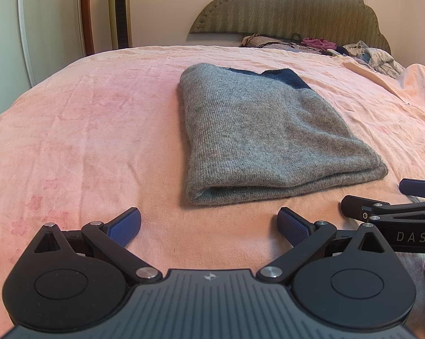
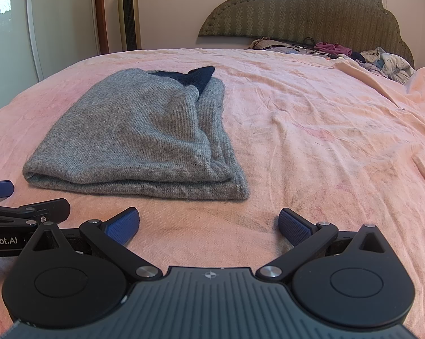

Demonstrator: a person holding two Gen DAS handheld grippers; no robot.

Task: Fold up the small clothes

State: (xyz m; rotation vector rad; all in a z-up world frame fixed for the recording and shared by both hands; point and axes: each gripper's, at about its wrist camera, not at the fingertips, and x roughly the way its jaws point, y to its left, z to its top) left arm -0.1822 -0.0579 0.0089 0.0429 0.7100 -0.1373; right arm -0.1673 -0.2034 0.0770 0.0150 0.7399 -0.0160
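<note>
A grey sweater (image 1: 257,138) lies folded on the bed (image 1: 85,141), which is covered with a pink sheet. The sweater is a thick, flat bundle of several layers, and its folded edge faces the near edge of the bed. A dark blue part (image 1: 286,80) shows at the far end of the bundle, toward the headboard (image 1: 297,8).

The left gripper (image 1: 209,226) hovers low over the sheet near the near edge of the bed, just in front of the sweater but not touching it. Its blue fingers (image 1: 126,226) are spread wide and hold nothing. The right gripper (image 2: 209,226) is beside it, at the same near edge, and its fingers (image 2: 294,226) are also spread apart and empty. In the right wrist view the sweater (image 2: 144,141) lies ahead and to the left, so the right gripper points at bare sheet next to the bundle. Each gripper shows at the edge of the other camera's view, very close to its neighbour.

At the far right corner of the bed, below the headboard, there is a pile of loose clothes (image 1: 376,56) and a pillow (image 1: 257,41). A tall fan (image 1: 120,8) stands by the wall beyond the far left corner.
</note>
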